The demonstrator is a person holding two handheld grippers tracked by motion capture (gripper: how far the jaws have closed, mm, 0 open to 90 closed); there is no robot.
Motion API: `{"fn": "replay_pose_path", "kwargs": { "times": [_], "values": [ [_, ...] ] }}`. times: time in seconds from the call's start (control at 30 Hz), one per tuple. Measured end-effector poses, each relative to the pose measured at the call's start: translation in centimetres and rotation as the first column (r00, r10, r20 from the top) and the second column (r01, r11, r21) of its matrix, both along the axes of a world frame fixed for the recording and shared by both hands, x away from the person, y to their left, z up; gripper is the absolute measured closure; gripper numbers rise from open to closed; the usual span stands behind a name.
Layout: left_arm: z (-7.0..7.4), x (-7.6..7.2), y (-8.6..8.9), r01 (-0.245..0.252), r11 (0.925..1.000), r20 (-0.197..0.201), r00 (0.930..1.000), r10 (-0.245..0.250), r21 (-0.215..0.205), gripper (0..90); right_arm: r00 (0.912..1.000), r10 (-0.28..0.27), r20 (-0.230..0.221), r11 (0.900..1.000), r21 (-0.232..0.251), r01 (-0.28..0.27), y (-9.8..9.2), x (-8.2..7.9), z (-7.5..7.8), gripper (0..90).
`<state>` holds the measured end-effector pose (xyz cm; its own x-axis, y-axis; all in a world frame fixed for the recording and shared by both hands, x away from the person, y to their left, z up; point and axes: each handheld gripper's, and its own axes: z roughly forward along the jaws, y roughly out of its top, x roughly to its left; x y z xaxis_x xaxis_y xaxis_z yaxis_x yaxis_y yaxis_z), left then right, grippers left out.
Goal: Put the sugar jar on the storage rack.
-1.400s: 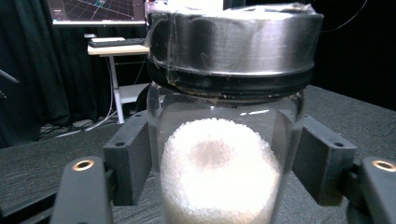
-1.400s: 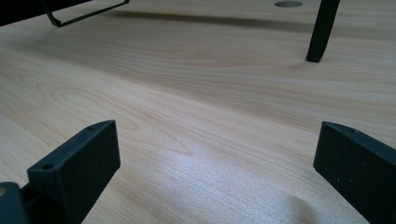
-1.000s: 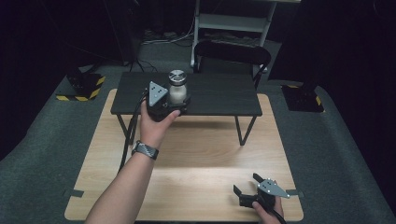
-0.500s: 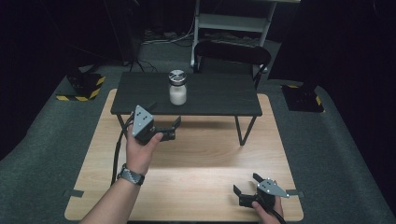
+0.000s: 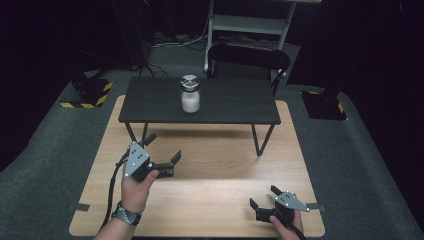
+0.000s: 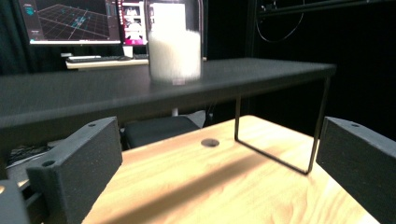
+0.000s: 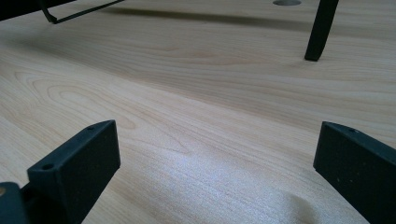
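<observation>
Glass jar (image 5: 190, 94) with a ribbed silver metal lid stands upright on the small black shelf table (image 5: 235, 107), left of its centre, near the front edge. Jar is cylindrical and clear, about two-thirds full of white granular stuff; in the left gripper view the jar (image 6: 174, 42) looks blurred, fill line visible.

Shelf table: matte black rectangular top, thin black wire-frame legs, sits on the far half of the light wood worktop (image 5: 220, 170). Worktop has a pale grain pattern, smooth with slight sheen, and a round grommet hole (image 6: 209, 142) under the shelf.

Left claw (image 5: 161, 150): held in the left hand (image 5: 137, 182) above the near-left part of the worktop, well apart from the jar, pointing toward the shelf table. Jaws spread wide, nothing between them. Jaws are blocky matte black plastic with a rough printed texture. Grey triangular plate on top, black cable trailing down the left.

Right claw (image 5: 263, 197): low at the near-right edge of the worktop, in the right hand (image 5: 285, 222). Jaws spread wide, empty, bare wood between them in its own view. Same black blocks, same grey plate.

Watch (image 5: 125, 214) on left wrist. Black chair (image 5: 248, 56) behind the shelf table; grey carpet (image 5: 45, 165) around.
</observation>
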<state>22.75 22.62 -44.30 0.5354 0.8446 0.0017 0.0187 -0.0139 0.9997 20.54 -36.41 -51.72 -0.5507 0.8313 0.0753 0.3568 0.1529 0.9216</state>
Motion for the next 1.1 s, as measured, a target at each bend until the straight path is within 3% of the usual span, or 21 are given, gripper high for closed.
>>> {"fn": "replay_pose_path", "kwargs": {
  "times": [0.2,0.33,0.37,0.6,0.87,0.93,1.1],
  "values": [
    [-3.1,-2.1,1.3,0.007,0.9999,-0.027,0.9996,-0.007,0.011,0.4,1.0,0.0,0.002,1.0,-0.002,0.0,0.0,0.0,0.0,0.0],
    [-4.5,-2.9,2.1,0.015,0.9995,-0.058,0.9982,-0.013,0.028,0.4,1.0,-0.001,0.004,1.0,-0.002,0.001,0.0,0.0,0.0,0.0],
    [-5.5,-3.5,2.5,0.014,0.9995,-0.08,0.9968,-0.011,0.029,0.4,1.0,-0.001,0.005,1.0,-0.001,0.001,0.0,-0.1,0.0,0.0],
    [-7.0,-4.4,3.5,0.011,0.9989,-0.139,0.9903,-0.004,0.046,0.5,1.0,-0.002,0.003,1.0,0.001,0.002,0.0,0.0,0.0,0.0],
    [-8.3,-4.7,4.7,0.008,0.9976,-0.227,0.9739,0.007,0.069,0.5,1.0,-0.003,0.003,1.0,0.001,0.003,0.0,0.0,0.0,0.0],
    [-8.3,-4.8,4.7,0.006,0.9952,-0.238,0.9711,0.017,0.097,0.5,1.0,-0.006,0.002,1.0,0.001,0.006,0.1,0.0,0.0,0.0],
    [-7.9,-4.5,4.8,0.016,0.9883,-0.292,0.9559,0.029,0.152,0.7,1.0,-0.008,0.003,1.0,0.006,0.008,0.0,0.0,-0.1,0.0]
  ]
}}
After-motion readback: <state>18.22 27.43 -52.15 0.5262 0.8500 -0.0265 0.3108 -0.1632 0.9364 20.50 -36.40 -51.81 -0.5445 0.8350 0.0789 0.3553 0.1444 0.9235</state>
